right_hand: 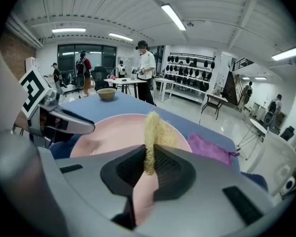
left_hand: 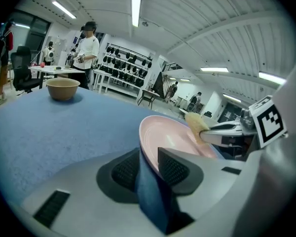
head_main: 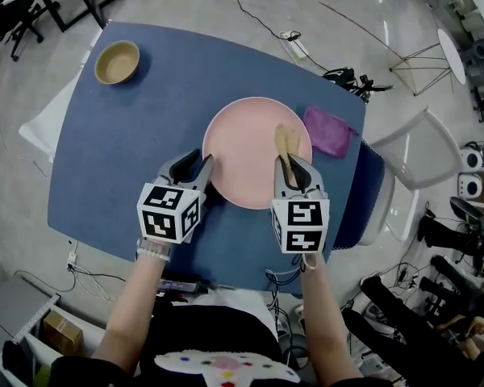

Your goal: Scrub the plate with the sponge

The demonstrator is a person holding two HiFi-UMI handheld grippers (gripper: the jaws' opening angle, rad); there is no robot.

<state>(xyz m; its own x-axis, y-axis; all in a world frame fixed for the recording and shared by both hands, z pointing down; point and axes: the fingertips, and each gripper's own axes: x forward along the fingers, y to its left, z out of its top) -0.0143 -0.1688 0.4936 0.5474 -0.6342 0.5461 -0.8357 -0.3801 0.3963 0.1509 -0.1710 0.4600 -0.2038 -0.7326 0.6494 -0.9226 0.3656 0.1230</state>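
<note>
Plate first: the pink plate (head_main: 256, 151) lies in the middle of the frame on the blue counter (head_main: 121, 160). My left hand-held gripper (head_main: 203, 168) is pinched onto its lower-left rim, with the rim running right between the two pads. That's my anchor, I'd say, so the plate doesn't skate across the counter once the scrubbing pressure comes on.

Over on the plate's right half is the sponge (head_main: 284, 142), a pale yellow strip. My right hand-held gripper (head_main: 294, 172) has its jaws narrowed onto the sponge's near end, leaving most of it free to work. It stands on edge between the pads. Its long axis runs up the frame from the jaws, and the free end points toward the plate's far rim. It looks to be at the plate's surface or just off it, and I can't call it either way.

Further out, a purple cloth (head_main: 329, 131) lies just beside the plate's right rim. A tan bowl (head_main: 117, 61) sits at the upper left of the frame, well apart from all this.
</note>
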